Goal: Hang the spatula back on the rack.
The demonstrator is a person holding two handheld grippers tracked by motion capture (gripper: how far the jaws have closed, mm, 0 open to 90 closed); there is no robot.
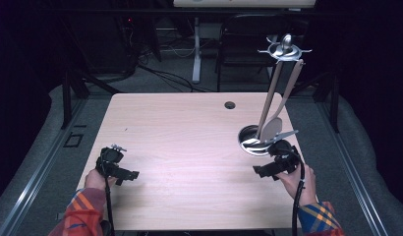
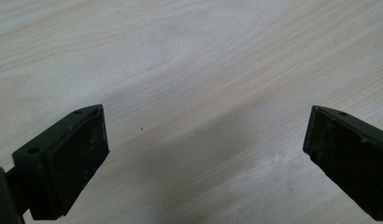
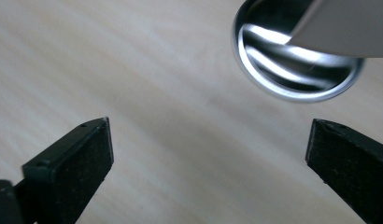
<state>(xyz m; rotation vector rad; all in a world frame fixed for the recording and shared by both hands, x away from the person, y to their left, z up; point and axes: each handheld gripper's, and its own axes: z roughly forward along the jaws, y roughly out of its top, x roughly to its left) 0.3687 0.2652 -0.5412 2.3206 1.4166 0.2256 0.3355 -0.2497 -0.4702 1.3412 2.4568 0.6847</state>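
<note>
A metal utensil stand rises from a round shiny base point(image 1: 252, 143) at the table's right side to a hook ring point(image 1: 286, 49) at its top. A pale spatula point(image 1: 272, 126) hangs from that ring, its blade just over the base. My right gripper point(image 1: 262, 171) sits low over the table in front of the base, open, with nothing between its fingers. In the right gripper view the open gripper point(image 3: 208, 144) looks at bare wood, with the base point(image 3: 273, 70) and spatula blade point(image 3: 343, 28) at the upper right. My left gripper point(image 1: 132, 175) is open at the front left; the left gripper view shows the gripper point(image 2: 206, 140) over bare wood.
The light wooden table point(image 1: 189, 128) has a small cable hole point(image 1: 230, 104) near its far edge. A dark chair point(image 1: 248, 39) and a desk leg point(image 1: 196, 49) stand behind the table. Dark floor surrounds it.
</note>
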